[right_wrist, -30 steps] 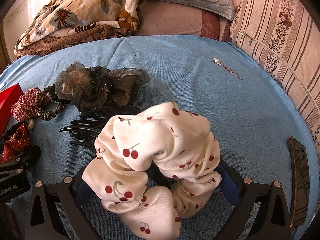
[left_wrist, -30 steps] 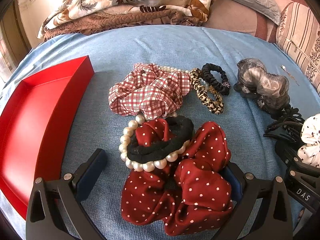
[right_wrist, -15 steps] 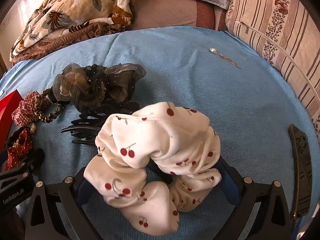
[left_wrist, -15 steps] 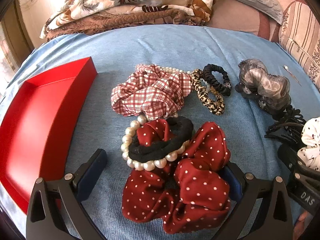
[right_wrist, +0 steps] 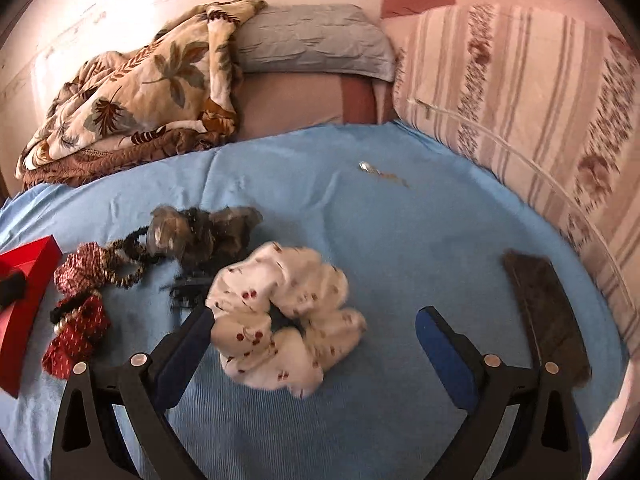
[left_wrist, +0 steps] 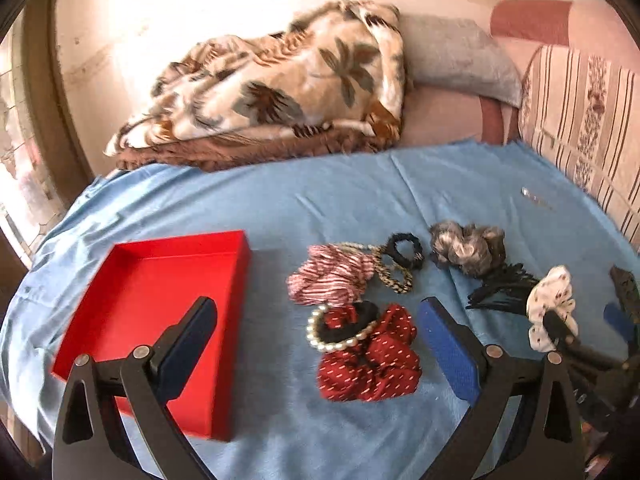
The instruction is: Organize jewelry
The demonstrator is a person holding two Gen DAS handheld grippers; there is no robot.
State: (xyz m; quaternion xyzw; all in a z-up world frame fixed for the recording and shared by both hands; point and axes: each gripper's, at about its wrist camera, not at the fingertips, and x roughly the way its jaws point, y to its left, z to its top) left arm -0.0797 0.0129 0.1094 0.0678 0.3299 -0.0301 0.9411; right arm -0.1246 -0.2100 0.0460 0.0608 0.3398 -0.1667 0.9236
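My left gripper (left_wrist: 316, 308) is open and held above the blue cloth, with nothing between its fingers. Below it lies a dark red dotted scrunchie (left_wrist: 372, 364) with a pearl bracelet (left_wrist: 340, 344) and a black hair tie (left_wrist: 360, 316) on top. A plaid scrunchie (left_wrist: 328, 280) lies just beyond, and the red tray (left_wrist: 160, 308) sits to the left with nothing in it. My right gripper (right_wrist: 316, 316) is open too. A white cherry-print scrunchie (right_wrist: 288, 312) rests on the cloth by its left finger (right_wrist: 196, 332).
A leopard hair tie (left_wrist: 394, 280), small black scrunchie (left_wrist: 404, 250), grey gauze bow (left_wrist: 468, 248) and black claw clip (left_wrist: 500, 292) lie between the two groups. A small pendant (right_wrist: 380, 172) lies farther back, a dark flat clip (right_wrist: 548, 312) at the right. Folded quilt (left_wrist: 280, 92) and pillows line the back.
Both grippers have risen and drawn back from the scrunchies, so each view takes in more of the bed. The items lie where they were.
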